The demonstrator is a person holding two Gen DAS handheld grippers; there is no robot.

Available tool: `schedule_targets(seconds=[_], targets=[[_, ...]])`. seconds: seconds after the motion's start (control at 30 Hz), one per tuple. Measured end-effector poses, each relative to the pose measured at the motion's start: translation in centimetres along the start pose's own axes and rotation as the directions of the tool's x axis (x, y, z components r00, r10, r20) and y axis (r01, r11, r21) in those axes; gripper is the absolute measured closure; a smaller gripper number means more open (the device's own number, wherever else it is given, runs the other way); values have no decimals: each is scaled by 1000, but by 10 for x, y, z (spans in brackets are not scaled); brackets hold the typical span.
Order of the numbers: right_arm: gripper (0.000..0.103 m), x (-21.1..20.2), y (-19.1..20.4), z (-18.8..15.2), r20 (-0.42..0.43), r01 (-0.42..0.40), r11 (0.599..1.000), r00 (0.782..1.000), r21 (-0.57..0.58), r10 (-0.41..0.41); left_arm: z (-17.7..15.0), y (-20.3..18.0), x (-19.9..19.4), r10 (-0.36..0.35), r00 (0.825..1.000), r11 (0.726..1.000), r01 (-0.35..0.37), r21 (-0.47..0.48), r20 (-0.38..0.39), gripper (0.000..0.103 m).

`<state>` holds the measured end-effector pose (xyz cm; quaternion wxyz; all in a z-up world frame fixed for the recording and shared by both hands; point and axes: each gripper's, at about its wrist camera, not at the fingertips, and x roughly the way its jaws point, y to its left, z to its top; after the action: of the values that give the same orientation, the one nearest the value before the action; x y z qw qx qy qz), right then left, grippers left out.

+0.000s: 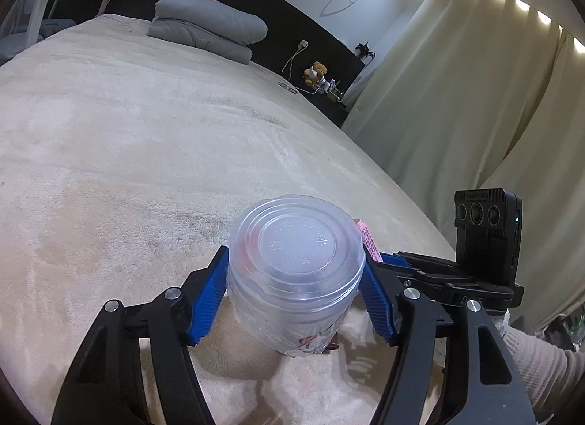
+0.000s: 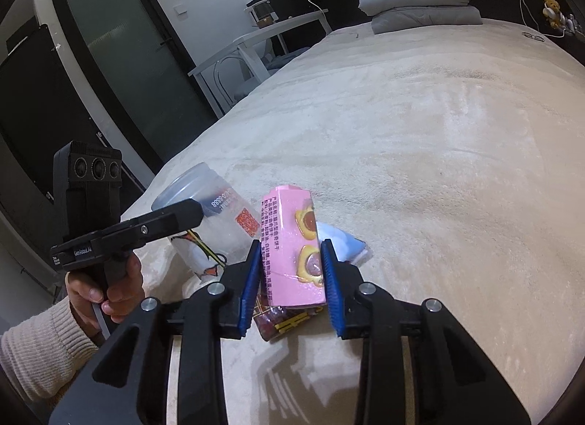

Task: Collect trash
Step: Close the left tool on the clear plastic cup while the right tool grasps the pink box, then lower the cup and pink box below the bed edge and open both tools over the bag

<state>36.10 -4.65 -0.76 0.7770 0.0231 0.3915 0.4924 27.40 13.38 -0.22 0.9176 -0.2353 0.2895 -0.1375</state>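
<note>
Pink box (image 2: pixel 292 245) upright in right tongs (image 2: pixel 292 271), long axis near vertical

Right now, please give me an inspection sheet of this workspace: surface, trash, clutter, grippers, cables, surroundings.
Surface: beige bed, soft blanket.
Trash: clear cup; pink box; red wrapper and blue packet lying on the bed.
Clutter: folded grey quilt, teddy bear.
Grippers: left gripper fingers clamp the cup; right gripper fingers clamp the box.
Cables: white charger cable at the headboard.
Surroundings: curtain, door, white desk.
</note>
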Motion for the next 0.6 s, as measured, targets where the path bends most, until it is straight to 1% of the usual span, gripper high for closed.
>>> schedule_targets(seconds=[0.13,0.4,0.53,0.6], targets=[[70,-19,10,-10,23,25,1000,999,-4,-25,-4,-11,-16,20,999,1000,-20,-12,34,37],[70,-56,31,-30,71,68,998,995,-13,-67,-11,-46,-49,8,995,1000,-9,17,95,37],[70,-73,39,-44,115,120,993,986,-12,-118,-20,-58,-62,12,994,1000,-14,20,111,37],[70,-81,42,-49,124,128,992,984,-2,-127,-25,-63,-72,11,992,1000,-13,16,125,37]])
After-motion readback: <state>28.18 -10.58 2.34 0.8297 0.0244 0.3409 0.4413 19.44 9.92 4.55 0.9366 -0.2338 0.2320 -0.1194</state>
